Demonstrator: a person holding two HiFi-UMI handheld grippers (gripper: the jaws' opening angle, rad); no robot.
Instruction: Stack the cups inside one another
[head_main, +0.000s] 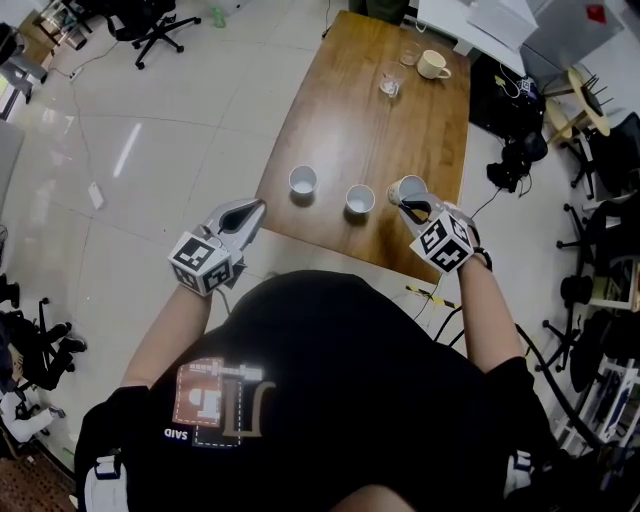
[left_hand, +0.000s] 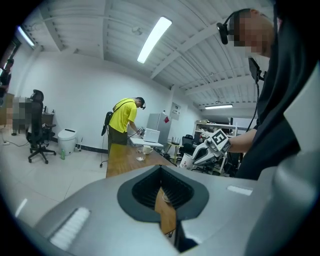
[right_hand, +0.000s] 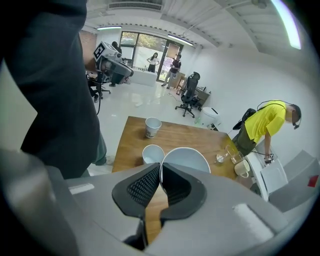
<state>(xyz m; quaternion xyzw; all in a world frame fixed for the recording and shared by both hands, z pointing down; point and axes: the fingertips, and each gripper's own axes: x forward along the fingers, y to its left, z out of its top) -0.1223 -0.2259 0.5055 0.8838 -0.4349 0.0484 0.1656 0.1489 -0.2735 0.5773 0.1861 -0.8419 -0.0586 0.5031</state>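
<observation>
The right gripper (head_main: 413, 207) pinches a cup (head_main: 408, 187) by its rim at centre right, beside the middle cup (head_main: 360, 199) and left cup (head_main: 303, 180). The left gripper (head_main: 251, 211) is pressed together and empty at the table (head_main: 340, 100) edge. A mug (head_main: 432, 64) and a glass (head_main: 389, 86) stand at the wooden top's far end, above a pale tiled floor (head_main: 150, 150)

Open tabletop (head_main: 350, 130) between middle cup (head_main: 360, 199) and far glass (head_main: 390, 87), mug (head_main: 432, 65).

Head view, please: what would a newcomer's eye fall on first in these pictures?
The right tongs pinch the rim of a white cup over the wooden table's near edge. The middle cup and the left cup stand in a row beside it; the left tongs hover beyond the table's corner.
</observation>
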